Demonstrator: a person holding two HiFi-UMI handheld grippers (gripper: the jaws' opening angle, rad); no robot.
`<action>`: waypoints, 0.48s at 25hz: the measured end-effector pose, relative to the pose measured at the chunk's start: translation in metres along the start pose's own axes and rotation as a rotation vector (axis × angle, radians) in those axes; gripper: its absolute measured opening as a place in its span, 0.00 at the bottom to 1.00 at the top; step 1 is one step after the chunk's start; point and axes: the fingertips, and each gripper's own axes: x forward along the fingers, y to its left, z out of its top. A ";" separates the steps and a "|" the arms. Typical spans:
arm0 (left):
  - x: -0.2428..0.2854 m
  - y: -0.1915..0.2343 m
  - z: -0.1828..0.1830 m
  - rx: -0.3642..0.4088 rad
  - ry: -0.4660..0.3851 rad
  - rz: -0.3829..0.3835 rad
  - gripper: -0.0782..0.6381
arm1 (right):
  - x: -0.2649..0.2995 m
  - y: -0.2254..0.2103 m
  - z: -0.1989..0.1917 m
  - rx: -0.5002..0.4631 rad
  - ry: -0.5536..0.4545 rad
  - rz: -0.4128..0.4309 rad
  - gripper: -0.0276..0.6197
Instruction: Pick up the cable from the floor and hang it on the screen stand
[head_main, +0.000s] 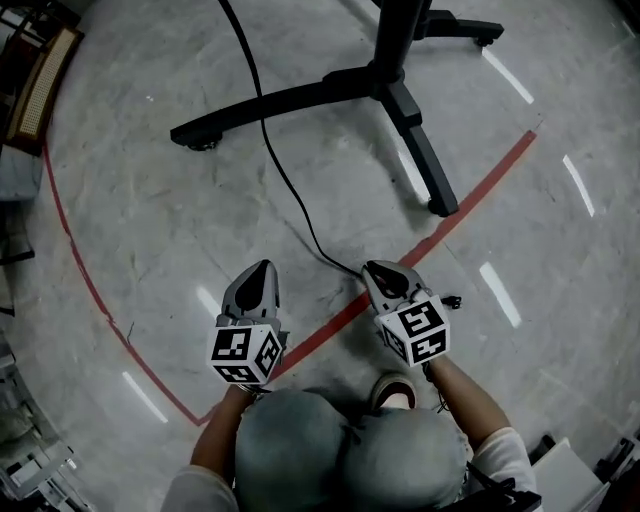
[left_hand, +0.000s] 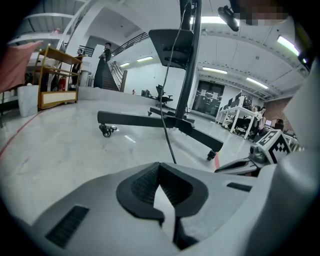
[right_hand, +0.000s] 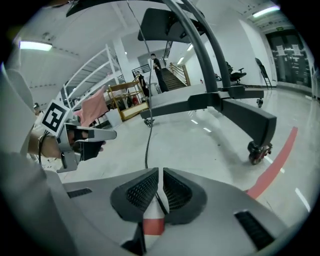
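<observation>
A thin black cable (head_main: 285, 175) runs from the top of the head view, past the black screen stand (head_main: 390, 80), across the floor to my right gripper (head_main: 370, 268). In the right gripper view the right gripper (right_hand: 160, 175) is shut on the cable (right_hand: 148, 145), which rises from its jaws toward the stand (right_hand: 215, 100). My left gripper (head_main: 263, 268) hovers beside it on the left, a hand's width from the cable. Its jaws (left_hand: 160, 172) are shut with nothing between them. From the left gripper view the cable (left_hand: 167, 130) climbs up along the stand's pole (left_hand: 187, 100).
Red tape (head_main: 470, 200) crosses the grey floor under the right gripper. The stand's wheeled legs (head_main: 250, 110) spread just ahead. A wooden cart (left_hand: 55, 75) stands at the far left, with people by a staircase (left_hand: 106, 55). The person's knees (head_main: 340, 450) are below the grippers.
</observation>
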 end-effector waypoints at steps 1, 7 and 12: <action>0.002 0.000 -0.005 -0.001 0.008 -0.007 0.11 | 0.006 0.002 -0.004 -0.011 0.007 0.006 0.08; -0.002 -0.004 -0.021 0.026 0.052 -0.045 0.11 | 0.025 0.021 -0.014 -0.062 0.051 0.048 0.08; -0.003 -0.003 -0.026 0.052 0.068 -0.068 0.11 | 0.039 0.029 -0.017 -0.092 0.069 0.073 0.12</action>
